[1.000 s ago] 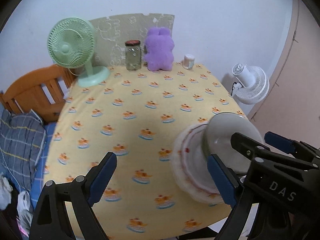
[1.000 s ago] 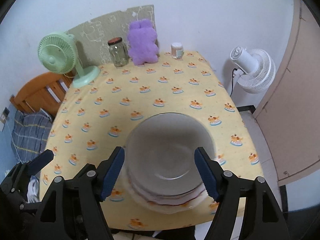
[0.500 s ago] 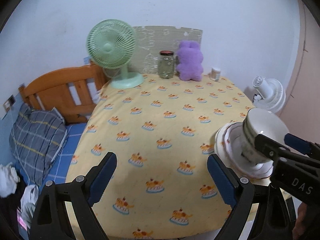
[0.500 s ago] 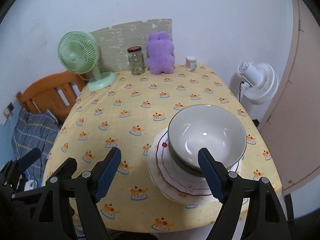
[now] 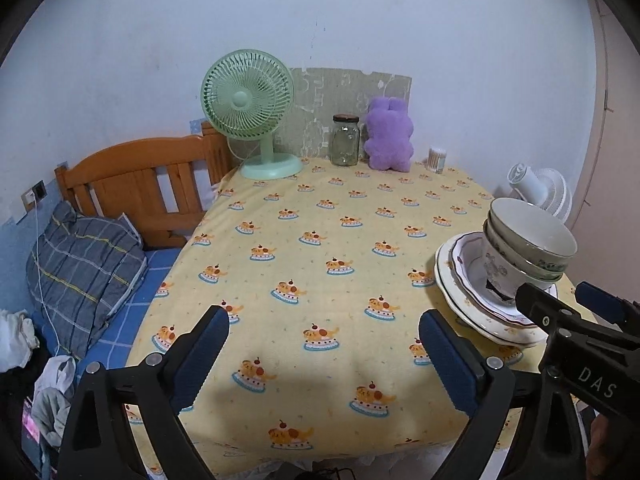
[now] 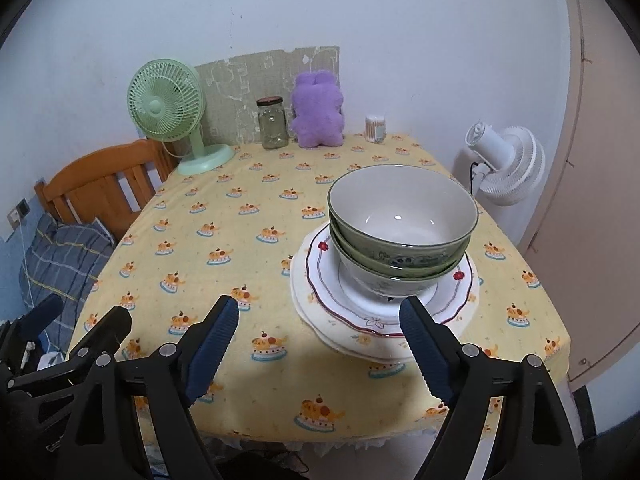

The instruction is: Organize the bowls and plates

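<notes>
Bowls [image 6: 402,236] show their white inside only in the right view.

Legible markings: one item.
"DAS", pale capital letters on the black body of the right tongs [image 5: 592,312], at the lower right of the left wrist view. Nothing else in either view carries text, label or number that can be read.

Green-rimmed bowls [image 6: 402,236] nest upright atop stacked white plates [image 6: 360,320] near the table's right front edge.
</notes>
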`<action>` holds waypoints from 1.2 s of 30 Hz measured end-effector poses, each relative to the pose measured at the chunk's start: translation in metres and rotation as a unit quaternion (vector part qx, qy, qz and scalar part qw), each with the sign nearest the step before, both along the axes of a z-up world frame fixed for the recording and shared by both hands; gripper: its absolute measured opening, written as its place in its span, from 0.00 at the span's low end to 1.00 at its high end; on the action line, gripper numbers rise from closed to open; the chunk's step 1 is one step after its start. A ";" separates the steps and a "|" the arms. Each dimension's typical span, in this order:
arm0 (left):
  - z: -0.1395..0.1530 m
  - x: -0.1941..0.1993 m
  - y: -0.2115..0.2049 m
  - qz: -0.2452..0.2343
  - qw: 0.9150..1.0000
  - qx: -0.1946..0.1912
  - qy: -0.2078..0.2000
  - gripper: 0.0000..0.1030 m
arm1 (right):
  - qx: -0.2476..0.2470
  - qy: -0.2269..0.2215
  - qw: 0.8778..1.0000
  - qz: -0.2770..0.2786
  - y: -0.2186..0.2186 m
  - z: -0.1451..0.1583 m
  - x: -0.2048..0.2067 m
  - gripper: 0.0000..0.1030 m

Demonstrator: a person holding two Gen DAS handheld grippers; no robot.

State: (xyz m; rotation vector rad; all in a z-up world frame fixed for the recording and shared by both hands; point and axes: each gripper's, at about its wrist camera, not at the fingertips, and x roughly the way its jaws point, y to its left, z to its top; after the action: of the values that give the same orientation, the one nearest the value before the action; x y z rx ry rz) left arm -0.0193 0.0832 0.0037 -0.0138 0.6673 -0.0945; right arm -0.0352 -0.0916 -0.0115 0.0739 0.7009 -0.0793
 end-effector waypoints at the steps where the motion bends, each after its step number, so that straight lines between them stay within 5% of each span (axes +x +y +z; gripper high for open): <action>1: 0.000 -0.001 0.001 0.001 1.000 -0.002 -0.001 0.95 | 0.000 -0.003 1.000 -0.001 0.001 0.000 -0.001 0.83; 36: 0.008 -0.008 -0.005 0.001 1.000 -0.015 -0.003 1.00 | 0.001 -0.026 1.000 -0.014 -0.008 0.009 -0.013 0.86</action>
State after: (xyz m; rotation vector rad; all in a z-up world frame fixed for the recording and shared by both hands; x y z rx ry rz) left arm -0.0271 0.0780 0.0119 -0.0428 0.6595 -0.1024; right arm -0.0481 -0.1001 -0.0022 0.0875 0.6482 -0.1039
